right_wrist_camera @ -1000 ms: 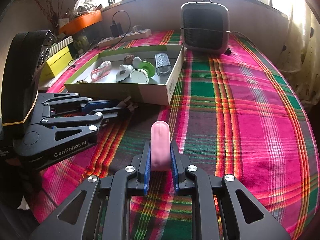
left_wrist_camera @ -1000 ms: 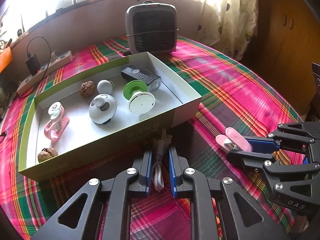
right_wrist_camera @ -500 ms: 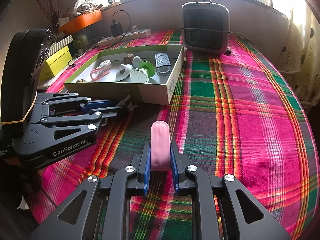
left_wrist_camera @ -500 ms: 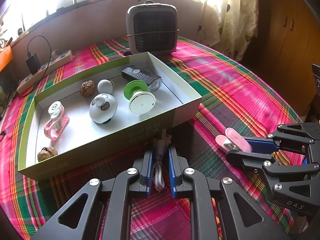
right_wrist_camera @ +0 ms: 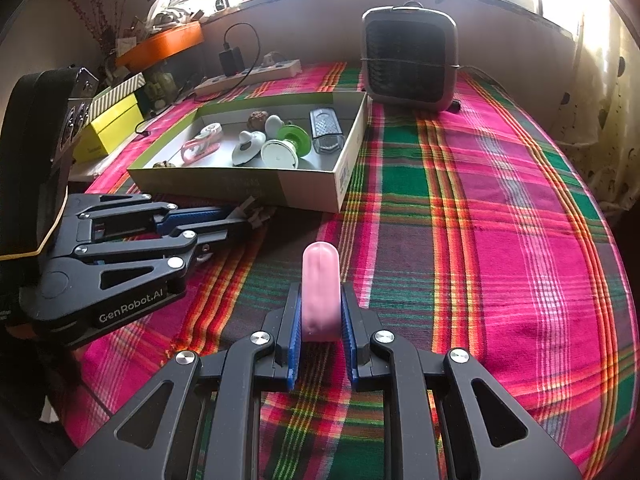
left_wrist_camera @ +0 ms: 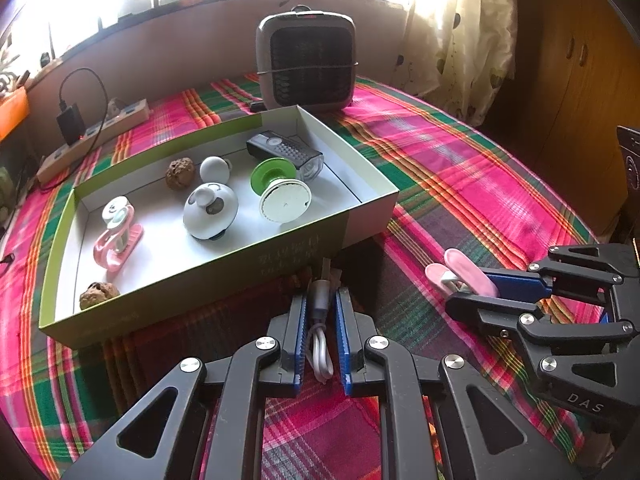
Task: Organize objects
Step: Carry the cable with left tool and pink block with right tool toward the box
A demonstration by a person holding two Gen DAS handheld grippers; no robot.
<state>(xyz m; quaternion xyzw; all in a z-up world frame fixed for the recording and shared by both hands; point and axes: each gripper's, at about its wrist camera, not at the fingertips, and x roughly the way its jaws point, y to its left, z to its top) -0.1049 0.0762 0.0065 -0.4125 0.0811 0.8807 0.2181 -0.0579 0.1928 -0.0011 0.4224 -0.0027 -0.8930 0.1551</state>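
My left gripper (left_wrist_camera: 321, 304) is shut on a grey-white USB cable (left_wrist_camera: 320, 320), held just in front of the near wall of the green-and-white box (left_wrist_camera: 200, 276). My right gripper (right_wrist_camera: 320, 312) is shut on a pink clip (right_wrist_camera: 320, 292), above the plaid cloth to the right of the box; the clip also shows in the left wrist view (left_wrist_camera: 460, 272). The box (right_wrist_camera: 312, 188) holds a pink tape dispenser (left_wrist_camera: 116, 236), two walnuts (left_wrist_camera: 180, 172), a white round gadget (left_wrist_camera: 210, 216), a green-and-white spool (left_wrist_camera: 280, 192) and a black grater (left_wrist_camera: 286, 154).
A grey fan heater (left_wrist_camera: 306, 68) stands behind the box. A power strip with a plugged charger (left_wrist_camera: 92, 132) lies at the back left. A yellow box (right_wrist_camera: 108, 128) and an orange tray (right_wrist_camera: 160, 44) sit at the far left. Curtain (left_wrist_camera: 452, 40) at the right.
Both grippers keep their hold. The left wrist view has shifted slightly, with the box a little lower and nearer; the right gripper has hardly moved.
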